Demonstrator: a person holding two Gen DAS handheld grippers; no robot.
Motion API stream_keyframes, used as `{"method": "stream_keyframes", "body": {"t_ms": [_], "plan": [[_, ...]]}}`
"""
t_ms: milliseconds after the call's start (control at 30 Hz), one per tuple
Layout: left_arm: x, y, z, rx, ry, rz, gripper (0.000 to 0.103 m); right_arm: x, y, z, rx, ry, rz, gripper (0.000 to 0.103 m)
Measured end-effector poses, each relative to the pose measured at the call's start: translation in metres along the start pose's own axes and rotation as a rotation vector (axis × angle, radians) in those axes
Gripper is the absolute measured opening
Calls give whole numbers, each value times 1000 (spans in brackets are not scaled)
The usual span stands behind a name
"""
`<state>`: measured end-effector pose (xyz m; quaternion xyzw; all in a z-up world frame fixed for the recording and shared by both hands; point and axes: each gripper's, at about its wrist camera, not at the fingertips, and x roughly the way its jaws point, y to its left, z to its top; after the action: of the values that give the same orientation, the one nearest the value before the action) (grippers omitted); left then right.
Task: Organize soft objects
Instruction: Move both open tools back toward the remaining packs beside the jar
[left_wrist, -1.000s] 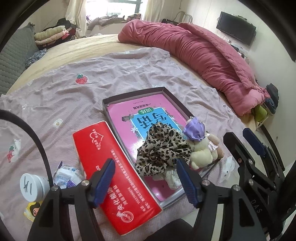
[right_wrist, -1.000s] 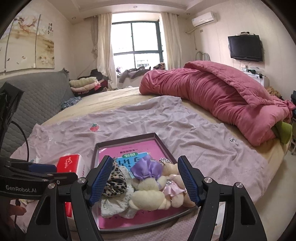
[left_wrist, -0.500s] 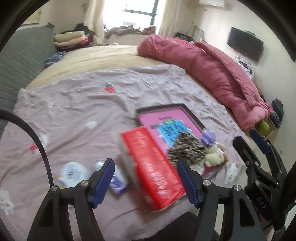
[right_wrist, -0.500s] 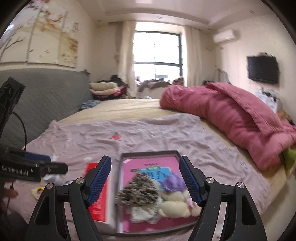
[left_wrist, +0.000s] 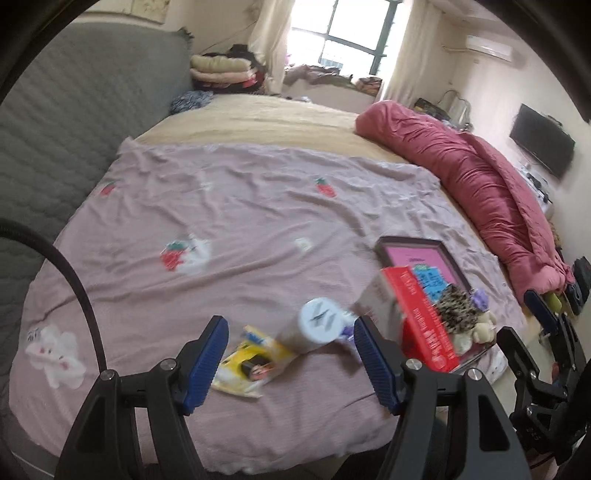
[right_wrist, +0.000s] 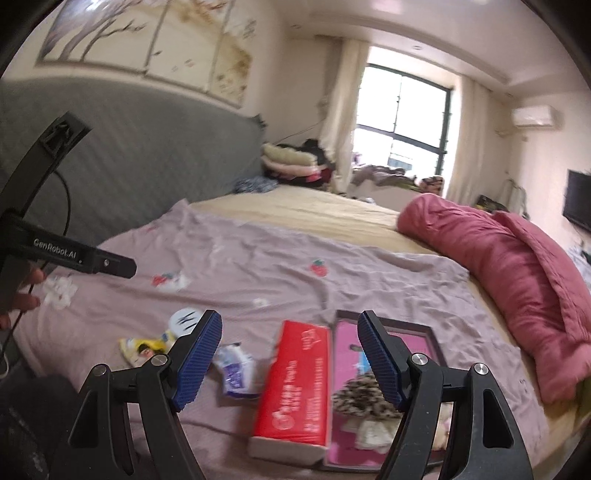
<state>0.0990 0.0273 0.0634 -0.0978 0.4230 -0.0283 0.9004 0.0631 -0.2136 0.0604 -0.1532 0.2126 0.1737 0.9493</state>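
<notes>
Both tools hover over the bed (left_wrist: 258, 122) with nothing in them. The left hand-held gripper (left_wrist: 291, 363) has its blue pads standing apart, empty, and the right hand-held gripper (right_wrist: 290, 356) is likewise spread with only air between its pads.

The soft things sit in the shallow tray (right_wrist: 428, 330) with the pink book, at about four o'clock in the left wrist view and five o'clock in the right. A leopard-print cloth (right_wrist: 364, 400) lies bunched there, touching a small plush toy (left_wrist: 482, 328) at the tray's near end. Just beside the tray, along its left edge in the right wrist view, lies a red tissue pack (right_wrist: 295, 384).

Nearer the left tool, at about six o'clock in its view, lie a white-capped tube (left_wrist: 317, 325), a yellow packet (left_wrist: 251, 363) and a small white-and-blue pouch (right_wrist: 234, 371); motion blur hides their detail.

The cloth looks light and limp, so it should be pinched at a raised fold near its middle, or it will trail. The plush will probably squash under the pads; its body is the surest hold. The tissue pack looks light but broad and slick-wrapped, best taken across its narrow side.
</notes>
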Motion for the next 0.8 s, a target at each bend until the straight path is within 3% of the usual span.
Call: {"method": "stream_keyframes", "body": {"t_ms": [267, 800], "plan": [[17, 39, -31, -38, 68, 28, 70, 18, 41, -5, -59, 60, 63, 77], [33, 32, -56, -31, 117, 1, 70, 38, 73, -21, -156, 132, 95, 77]]}}
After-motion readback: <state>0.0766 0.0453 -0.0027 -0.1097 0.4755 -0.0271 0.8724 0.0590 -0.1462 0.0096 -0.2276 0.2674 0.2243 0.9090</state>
